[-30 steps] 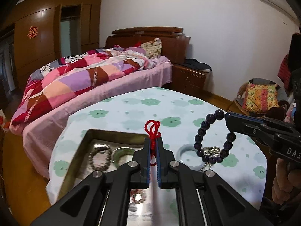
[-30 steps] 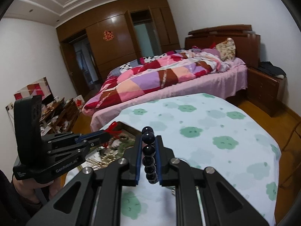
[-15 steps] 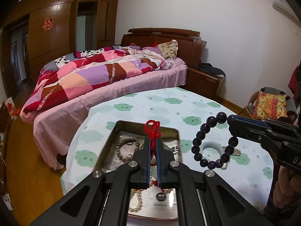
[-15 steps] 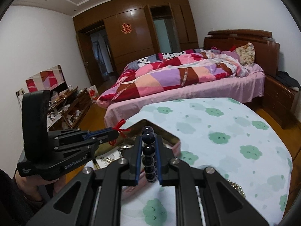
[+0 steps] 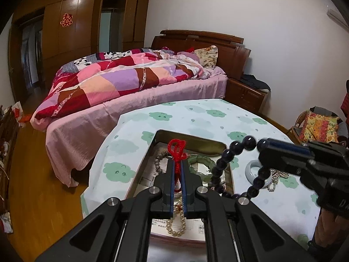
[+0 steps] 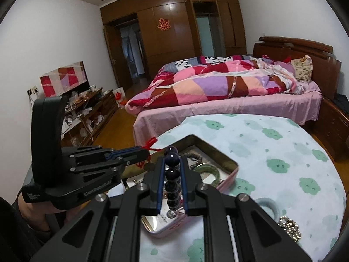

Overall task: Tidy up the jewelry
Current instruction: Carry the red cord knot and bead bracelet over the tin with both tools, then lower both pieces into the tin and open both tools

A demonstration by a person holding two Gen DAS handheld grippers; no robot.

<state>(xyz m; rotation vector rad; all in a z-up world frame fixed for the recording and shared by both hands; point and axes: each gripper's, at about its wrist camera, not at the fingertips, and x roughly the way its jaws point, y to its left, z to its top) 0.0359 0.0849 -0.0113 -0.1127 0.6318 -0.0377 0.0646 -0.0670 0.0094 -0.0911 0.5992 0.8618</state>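
Note:
My left gripper (image 5: 178,163) is shut on a red cord charm (image 5: 177,150) and holds it above the open metal tin (image 5: 189,136). It shows in the right wrist view (image 6: 146,152) with the red cord (image 6: 150,143). My right gripper (image 6: 171,160) is shut on a dark bead bracelet (image 6: 172,174), which hangs over the tin's right edge in the left wrist view (image 5: 226,155). The tin (image 6: 226,163) holds a green bangle (image 5: 199,159), a brown bead bracelet (image 5: 158,163) and a pearl strand (image 5: 176,224).
A pale bangle (image 5: 250,168) and a metal bead chain (image 5: 276,178) lie on the cloud-print tablecloth (image 5: 196,115) right of the tin. The chain also shows in the right wrist view (image 6: 290,229). A bed (image 5: 130,83) stands beyond the round table.
Both grippers have moved over the tin with their items still held. The dark bracelet now hangs at the tin's right edge, closer to the left gripper.

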